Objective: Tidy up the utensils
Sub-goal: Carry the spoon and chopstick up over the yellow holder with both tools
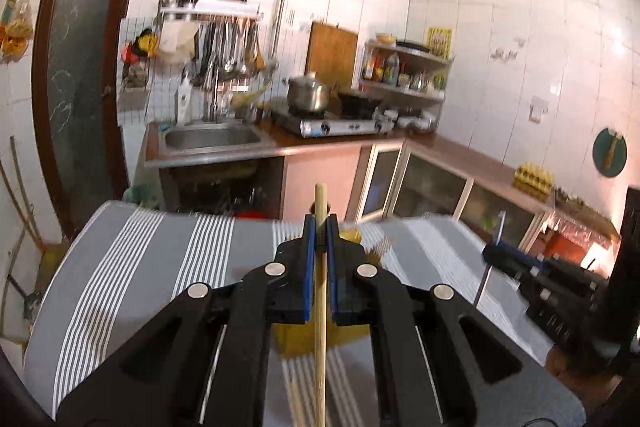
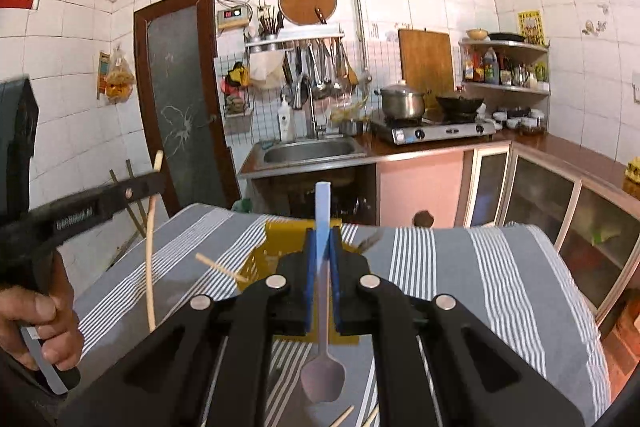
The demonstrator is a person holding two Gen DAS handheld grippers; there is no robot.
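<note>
My left gripper (image 1: 321, 223) is shut on a wooden chopstick (image 1: 320, 307) that runs upright between the blue pads, above the grey striped table. My right gripper (image 2: 322, 239) is shut on a metal spoon (image 2: 322, 367) with a pale blue handle, bowl end toward the camera. A yellow utensil basket (image 2: 280, 247) sits on the cloth under both grippers; it also shows in the left wrist view (image 1: 296, 343). The right gripper with the spoon shows at the right of the left wrist view (image 1: 498, 251). The left gripper with its chopstick shows at the left of the right wrist view (image 2: 156, 183).
The table has a grey and white striped cloth (image 1: 160, 267). Loose chopsticks (image 2: 222, 269) lie by the basket and near the front edge (image 2: 342, 417). Behind are a sink (image 2: 308, 151), a stove with a pot (image 2: 402, 103) and cabinets (image 2: 536, 195).
</note>
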